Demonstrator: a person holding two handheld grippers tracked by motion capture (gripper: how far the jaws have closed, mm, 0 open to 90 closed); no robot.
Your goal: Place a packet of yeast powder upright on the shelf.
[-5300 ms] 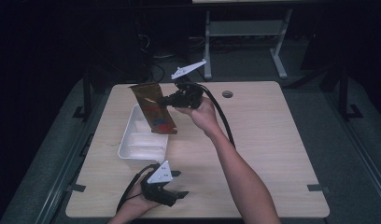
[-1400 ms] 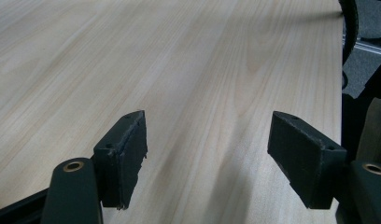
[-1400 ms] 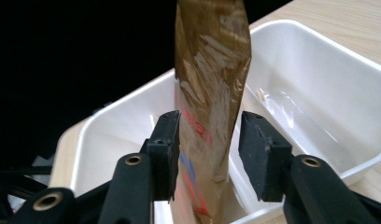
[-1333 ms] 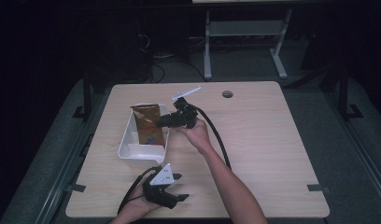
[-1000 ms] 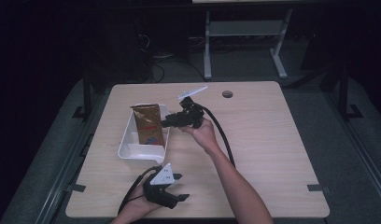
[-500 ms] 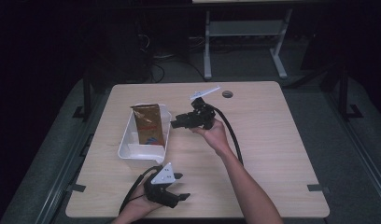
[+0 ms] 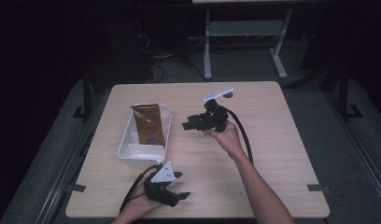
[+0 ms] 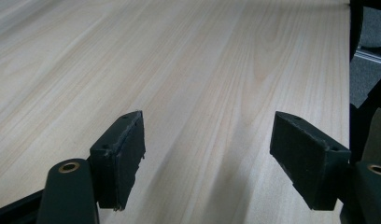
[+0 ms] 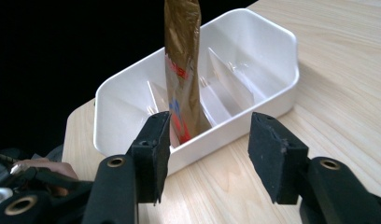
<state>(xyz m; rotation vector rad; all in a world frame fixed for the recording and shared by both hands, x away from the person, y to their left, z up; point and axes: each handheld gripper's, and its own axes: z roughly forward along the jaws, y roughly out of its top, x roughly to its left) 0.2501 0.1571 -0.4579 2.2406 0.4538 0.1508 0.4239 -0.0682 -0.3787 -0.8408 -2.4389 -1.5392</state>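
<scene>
At the bottom centre of the high view, the left gripper [image 7: 175, 189] is held low over a pale wooden table [image 7: 282, 154] by a hand entering from the lower edge. In the left gripper view its two black jaws are seen spread wide apart, with nothing but bare wood grain between them.

Farther up, at the middle of the high view, the right gripper [image 7: 191, 124] is held by a hand on an outstretched forearm, with its jaws pointed toward the left of the frame. In the right gripper view its jaws are parted and empty, and they are kept a little apart from what lies ahead.

Just beyond those jaws, left of centre in the high view, a white divided tray [image 7: 128, 142] is set on the table. A gold-brown foil pouch [image 7: 148, 124] with red and blue print is stood upright in it, its lower end tucked into one of the compartments and its top raised above the rim. Which compartment cannot be told exactly.

The pouch is judged to be light, thin and crinkly, with a slick surface that may slip or buckle. Hold is best taken across the flat upper part, above the tray rim, where the faces can be pinched squarely.

Behind the table, a dark floor and a metal stand [image 7: 244, 28] are seen.
</scene>
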